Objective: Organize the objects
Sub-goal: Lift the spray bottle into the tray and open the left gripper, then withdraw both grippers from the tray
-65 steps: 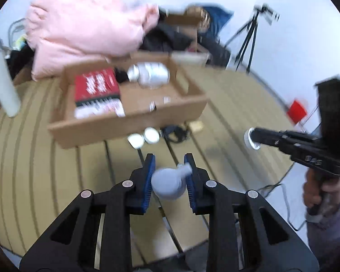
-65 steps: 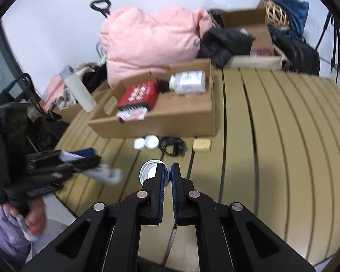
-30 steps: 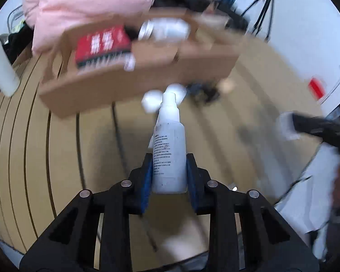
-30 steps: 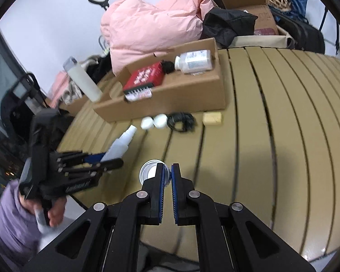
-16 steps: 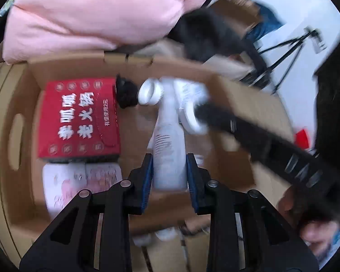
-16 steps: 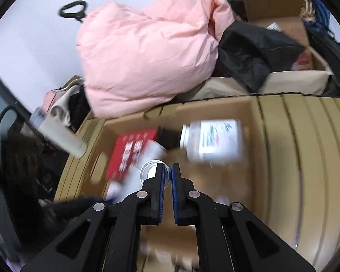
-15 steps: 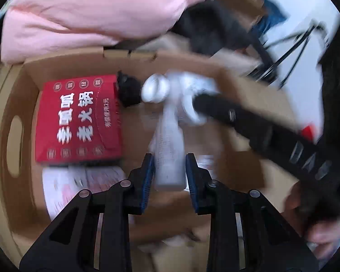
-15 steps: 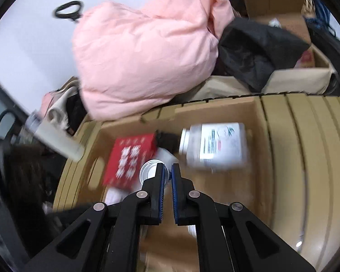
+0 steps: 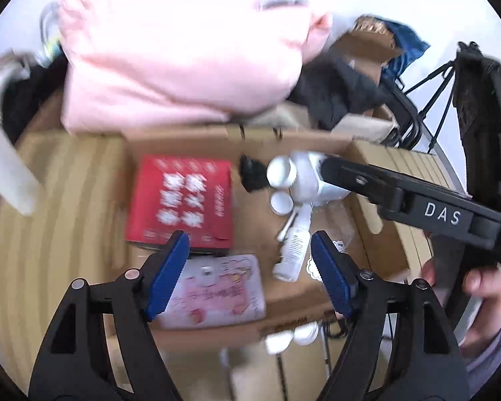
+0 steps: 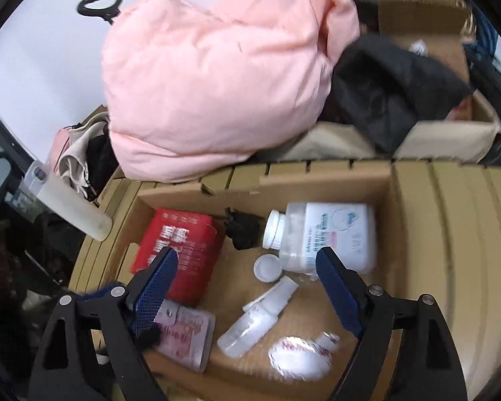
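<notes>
A cardboard box [image 10: 324,180] lies open on the slatted table. In it lie a white spray bottle [image 10: 257,317], a small round white lid [image 10: 268,267], a big white bottle [image 10: 320,240], a red packet [image 10: 180,250] and a pink packet [image 10: 187,337]. My right gripper [image 10: 247,287] is open and empty above the box. My left gripper [image 9: 247,270] is open and empty above the box; the spray bottle [image 9: 294,250] lies between its fingers' lines, the lid [image 9: 281,202] beyond. The right gripper's black body [image 9: 417,200] reaches in from the right.
A pink quilt [image 10: 217,77] and black clothes [image 10: 394,90] pile up behind the box. Two small white jars [image 9: 290,337] stand on the table in front of the box. A tall pale bottle [image 10: 66,204] stands at the left.
Both grippers have opened. The spray bottle left my left gripper and the white lid left my right gripper; both now lie in the box.
</notes>
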The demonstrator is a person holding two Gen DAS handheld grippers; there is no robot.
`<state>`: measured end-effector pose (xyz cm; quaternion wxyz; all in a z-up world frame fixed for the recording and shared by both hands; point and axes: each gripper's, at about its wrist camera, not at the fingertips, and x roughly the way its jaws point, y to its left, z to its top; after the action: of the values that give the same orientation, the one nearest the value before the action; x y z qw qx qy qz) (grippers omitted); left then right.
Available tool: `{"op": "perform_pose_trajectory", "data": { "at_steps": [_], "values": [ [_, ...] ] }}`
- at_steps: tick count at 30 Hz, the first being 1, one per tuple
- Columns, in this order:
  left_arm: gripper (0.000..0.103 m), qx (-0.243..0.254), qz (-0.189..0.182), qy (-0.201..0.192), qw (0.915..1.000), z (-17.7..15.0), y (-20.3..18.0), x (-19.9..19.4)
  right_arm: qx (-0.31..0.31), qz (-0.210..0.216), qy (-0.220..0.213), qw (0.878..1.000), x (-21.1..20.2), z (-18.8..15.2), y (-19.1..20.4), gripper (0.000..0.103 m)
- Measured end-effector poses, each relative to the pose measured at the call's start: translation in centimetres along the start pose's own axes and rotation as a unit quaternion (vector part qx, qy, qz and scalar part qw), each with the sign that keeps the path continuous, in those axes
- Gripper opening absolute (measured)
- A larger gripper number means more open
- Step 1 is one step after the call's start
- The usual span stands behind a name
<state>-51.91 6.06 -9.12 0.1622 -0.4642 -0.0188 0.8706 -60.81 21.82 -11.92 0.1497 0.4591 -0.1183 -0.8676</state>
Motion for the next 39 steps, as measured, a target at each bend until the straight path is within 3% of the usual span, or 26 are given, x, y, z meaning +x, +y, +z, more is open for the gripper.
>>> {"op": "perform_pose_trajectory", "data": {
  "at_steps": [4,6,11,18,21,25,29,34,39],
  "values": [
    [0.074,0.002,0.019,-0.025,0.9995,-0.5,2.0,-7.5,-0.03,-0.021,-0.009,0.999,-7.0,-1.1,1.1,0.088],
    [0.083,0.013,0.032,-0.039,0.9986,-1.4,2.4,-11.1,-0.044,-0.026,-0.013,0.999,-10.5,-2.1,1.2,0.088],
    [0.092,0.039,0.085,-0.051,0.9943,-7.2,2.9,-20.1,-0.086,-0.037,-0.021,0.995,-20.6,-7.9,1.3,0.088],
    [0.099,0.026,0.12,-0.093,0.988,-14.2,4.5,-30.7,-0.151,-0.071,-0.039,0.985,-32.7,-16.4,2.2,0.088],
    [0.099,0.019,0.15,-0.123,0.9809,-14.9,5.8,-36.4,-0.168,-0.064,-0.052,0.982,-38.3,-18.1,2.9,0.088],
    [0.103,0.002,0.186,-0.178,0.9662,-15.0,7.1,-43.3,-0.207,-0.113,-0.103,0.966,-46.6,-18.2,4.3,0.088],
    [0.103,-0.004,0.157,-0.194,0.9684,-15.8,7.2,-45.0,-0.216,-0.133,-0.123,0.959,-51.1,-18.3,4.1,0.088],
    [0.103,0.027,0.167,-0.125,0.9776,-15.6,5.7,-41.8,-0.231,-0.154,-0.077,0.958,-50.1,-19.5,3.5,0.088],
    [0.103,0.042,0.206,-0.166,0.9636,-14.4,5.8,-44.4,-0.277,-0.219,-0.059,0.934,-53.4,-19.3,3.3,0.088]
  ]
}}
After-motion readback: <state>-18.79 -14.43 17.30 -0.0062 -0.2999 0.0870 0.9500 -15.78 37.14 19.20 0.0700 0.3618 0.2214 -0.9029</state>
